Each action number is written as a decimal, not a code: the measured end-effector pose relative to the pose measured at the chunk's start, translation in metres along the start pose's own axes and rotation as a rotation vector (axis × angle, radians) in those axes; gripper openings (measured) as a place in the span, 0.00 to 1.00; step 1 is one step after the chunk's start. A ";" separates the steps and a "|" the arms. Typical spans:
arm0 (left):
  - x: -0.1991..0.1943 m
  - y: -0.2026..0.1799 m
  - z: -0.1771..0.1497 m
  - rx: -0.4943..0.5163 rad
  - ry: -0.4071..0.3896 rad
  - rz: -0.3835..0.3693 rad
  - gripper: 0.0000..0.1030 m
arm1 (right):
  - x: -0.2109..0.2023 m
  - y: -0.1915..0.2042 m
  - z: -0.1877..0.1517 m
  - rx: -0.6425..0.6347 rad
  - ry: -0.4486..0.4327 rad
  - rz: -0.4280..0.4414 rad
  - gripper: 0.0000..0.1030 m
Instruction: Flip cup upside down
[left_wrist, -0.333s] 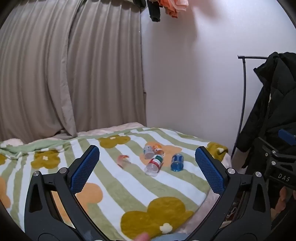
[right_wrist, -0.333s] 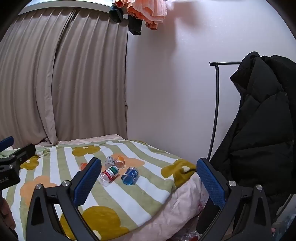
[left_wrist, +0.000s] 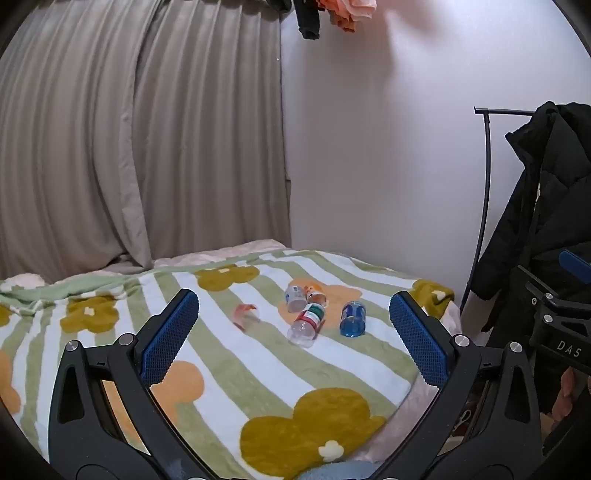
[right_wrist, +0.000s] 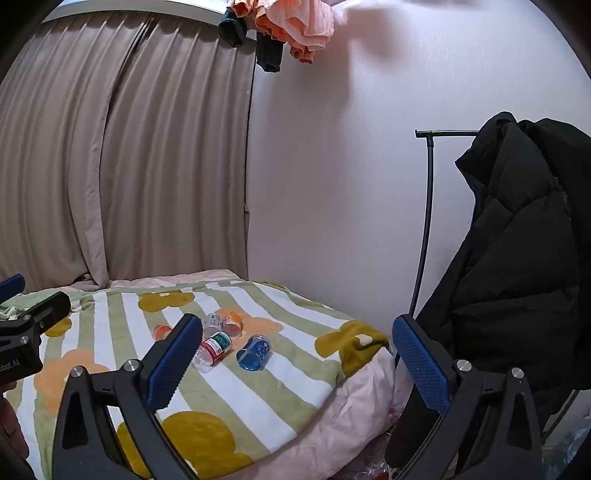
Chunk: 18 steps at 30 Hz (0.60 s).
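the cup (left_wrist: 246, 316) is lying on its side on the bed (left_wrist: 229, 373), a small clear thing with orange markings, resting on a white stripe of the blanket; in the right wrist view it (right_wrist: 162, 331) is peeking out just left of the near finger. nothing is touching it. to its right a cluster of containers is lying tipped over: a clear bottle (left_wrist: 307, 325) with a red and green label, a blue cup (left_wrist: 352, 319) just beside it, and behind them a grey-labelled jar (left_wrist: 295, 297) touching an orange one (left_wrist: 316, 294).

the left tongs (left_wrist: 293, 338) are hanging wide open well short of the cup, holding nothing, with the cup and bottle showing between the blue pads (left_wrist: 170, 339). the right tongs (right_wrist: 297, 363) are also gaping empty, off toward the bed's right edge, framing the blue cup (right_wrist: 253, 352) and bottle (right_wrist: 213, 349).

a beige curtain (left_wrist: 140, 147) is hanging behind the bed, and a black jacket (right_wrist: 517, 266) is draping over a rack (right_wrist: 426, 206) on the right.
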<state>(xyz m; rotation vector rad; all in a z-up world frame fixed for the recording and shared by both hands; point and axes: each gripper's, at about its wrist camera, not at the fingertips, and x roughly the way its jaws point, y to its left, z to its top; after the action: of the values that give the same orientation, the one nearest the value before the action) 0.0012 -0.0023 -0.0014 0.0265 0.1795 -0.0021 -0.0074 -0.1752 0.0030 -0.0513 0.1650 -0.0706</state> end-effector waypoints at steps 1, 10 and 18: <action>0.000 0.000 0.000 0.000 -0.001 -0.001 1.00 | 0.000 0.000 0.001 -0.001 0.002 0.001 1.00; 0.000 0.002 0.001 0.007 -0.005 -0.004 1.00 | -0.001 0.001 -0.002 -0.002 -0.005 -0.003 1.00; -0.001 0.004 0.000 -0.006 -0.006 -0.029 1.00 | 0.000 0.000 -0.008 0.014 0.005 -0.007 1.00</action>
<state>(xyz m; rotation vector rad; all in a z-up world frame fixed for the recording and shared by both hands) 0.0006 0.0013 -0.0009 0.0180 0.1740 -0.0309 -0.0087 -0.1754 -0.0052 -0.0377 0.1694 -0.0791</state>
